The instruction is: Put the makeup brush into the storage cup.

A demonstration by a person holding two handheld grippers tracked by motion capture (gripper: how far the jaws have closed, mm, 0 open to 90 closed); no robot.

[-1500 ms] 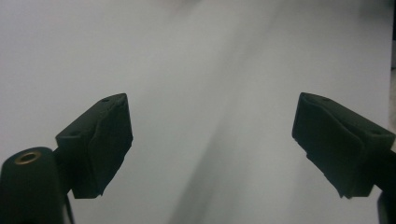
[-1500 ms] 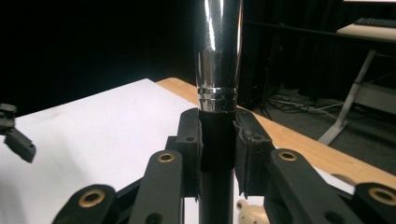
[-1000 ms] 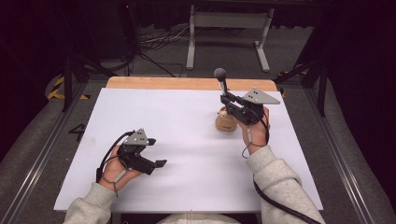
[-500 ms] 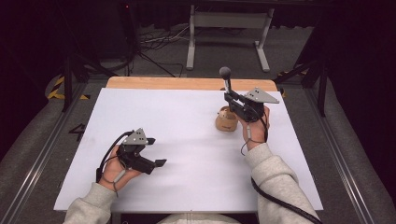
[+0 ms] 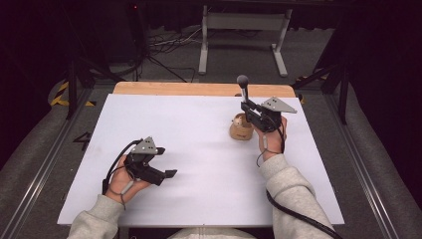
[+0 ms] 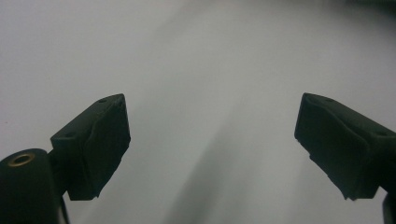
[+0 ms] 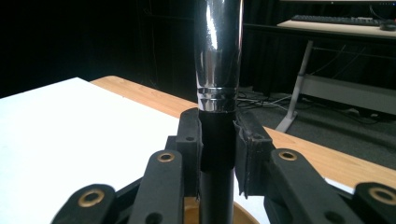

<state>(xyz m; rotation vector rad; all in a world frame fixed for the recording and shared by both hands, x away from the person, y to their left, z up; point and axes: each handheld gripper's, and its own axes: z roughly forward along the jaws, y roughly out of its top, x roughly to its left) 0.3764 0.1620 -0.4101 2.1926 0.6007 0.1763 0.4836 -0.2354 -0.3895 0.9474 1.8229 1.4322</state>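
my right gripper point(image 5: 245, 105) is clamped on the black grip of a tool point(image 5: 243, 87) w/ a chrome shaft and round dark knob on top, held upright over a small tan wooden bowl point(image 5: 241, 130) at the table's point(image 5: 199, 129) far right. looks stiff, fairly heavy, chrome prob slippery, so i'd grip the black part. left gripper point(image 5: 166, 174) rests wide open, nothing in it.

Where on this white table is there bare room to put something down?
Most of the white table is bare: the wide middle between the left gripper and the brown bowl, and the far-left corner. It is crowded only at the far right, where the right gripper holds a pestle-like tool over the bowl.
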